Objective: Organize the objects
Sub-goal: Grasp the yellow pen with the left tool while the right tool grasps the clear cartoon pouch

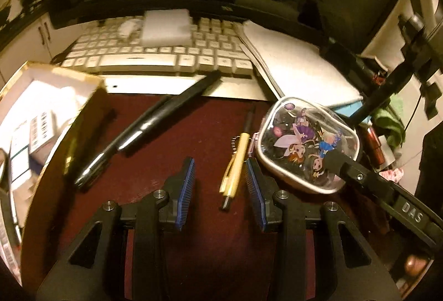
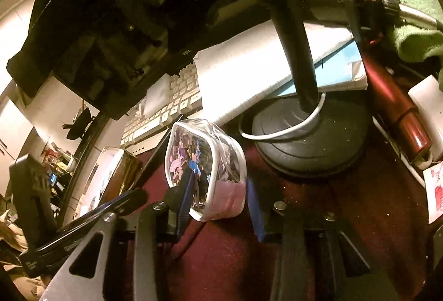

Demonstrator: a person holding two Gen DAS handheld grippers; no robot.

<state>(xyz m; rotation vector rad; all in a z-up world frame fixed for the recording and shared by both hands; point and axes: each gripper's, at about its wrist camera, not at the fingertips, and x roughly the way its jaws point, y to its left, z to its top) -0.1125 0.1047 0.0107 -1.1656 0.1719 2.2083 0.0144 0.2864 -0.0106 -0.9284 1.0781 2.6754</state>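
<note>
A clear pouch with cartoon prints [image 1: 307,146] lies on the dark red mat at right; in the right wrist view the clear pouch [image 2: 205,165] sits between the fingers of my right gripper [image 2: 221,190], whose jaws stand wide, one pad [image 2: 188,190] against its printed face. My left gripper [image 1: 220,179] is open just above the mat, with a yellow pen [image 1: 235,165] lying between its fingers. Two black pens [image 1: 155,124] lie to the left, one resting on the keyboard's edge.
A gold-edged open box [image 1: 49,118] with papers stands at left. A white keyboard [image 1: 155,52], a notebook [image 1: 299,65] and a monitor are behind. A black lamp base [image 2: 310,140], red cylinder [image 2: 393,104] and green cloth [image 2: 415,21] crowd the right.
</note>
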